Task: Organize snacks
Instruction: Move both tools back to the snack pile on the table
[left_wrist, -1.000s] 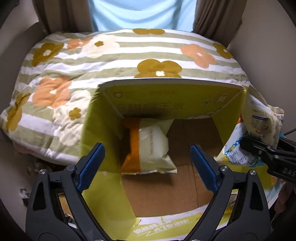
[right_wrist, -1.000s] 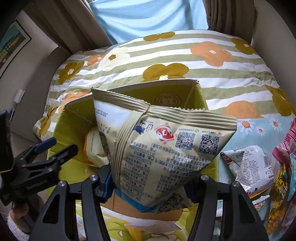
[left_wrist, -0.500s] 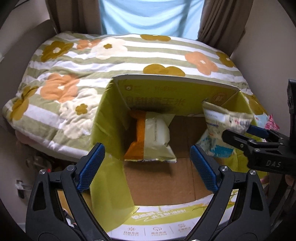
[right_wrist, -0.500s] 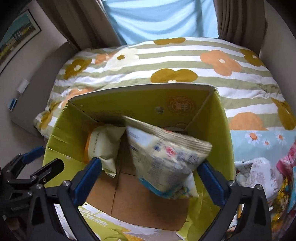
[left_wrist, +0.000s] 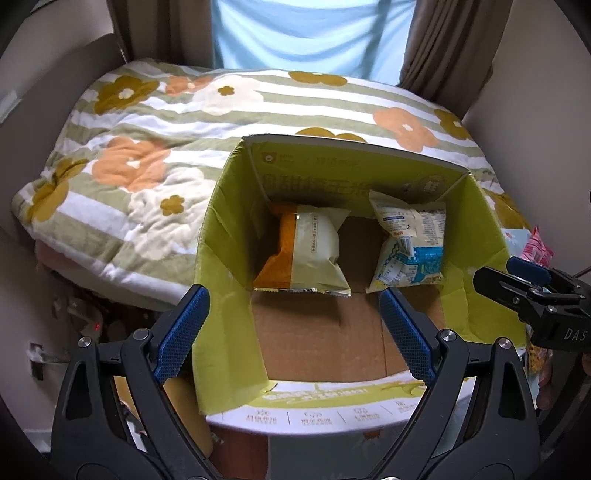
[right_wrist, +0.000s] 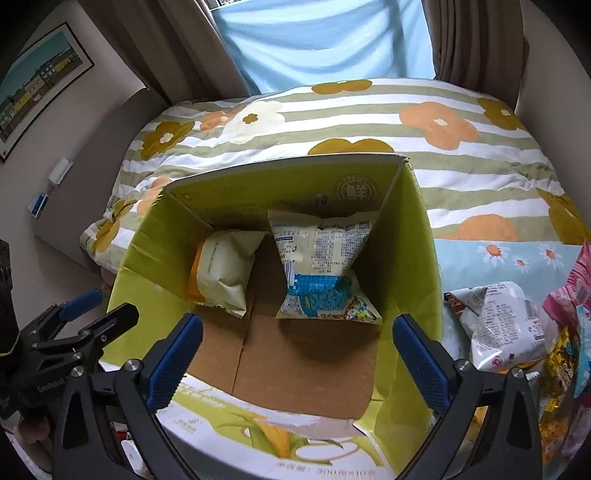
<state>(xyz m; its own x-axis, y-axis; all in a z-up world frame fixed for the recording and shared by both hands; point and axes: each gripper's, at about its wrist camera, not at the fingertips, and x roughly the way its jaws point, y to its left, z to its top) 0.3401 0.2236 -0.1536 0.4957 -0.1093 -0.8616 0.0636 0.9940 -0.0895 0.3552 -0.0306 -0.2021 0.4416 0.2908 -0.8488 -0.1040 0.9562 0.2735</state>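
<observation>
A: How many bags in the box (right_wrist: 413, 236) right now?

B: Two. I count an orange-and-cream bag (right_wrist: 225, 273) on the left and a white-and-blue bag (right_wrist: 321, 273) on the right, both propped against the far wall, standing on the cardboard floor and apart from each other.

A: And my grippers?

B: Two, both over the box's near edge. My right gripper (right_wrist: 291, 363) has its jaws spread wide with nothing between them; they have just been opening, and the white-and-blue bag sits past the tips, untouched. My left gripper (left_wrist: 295, 332) is spread too and holds nothing.

A: Anything left outside?

B: On the bedding to the right of the box I see a white bag (right_wrist: 498, 325), a pink one (right_wrist: 572, 291) and a yellow one (right_wrist: 557, 365); more may lie past the frame edge, I cannot tell. The box rests on a flowered quilt (right_wrist: 369, 122).
</observation>
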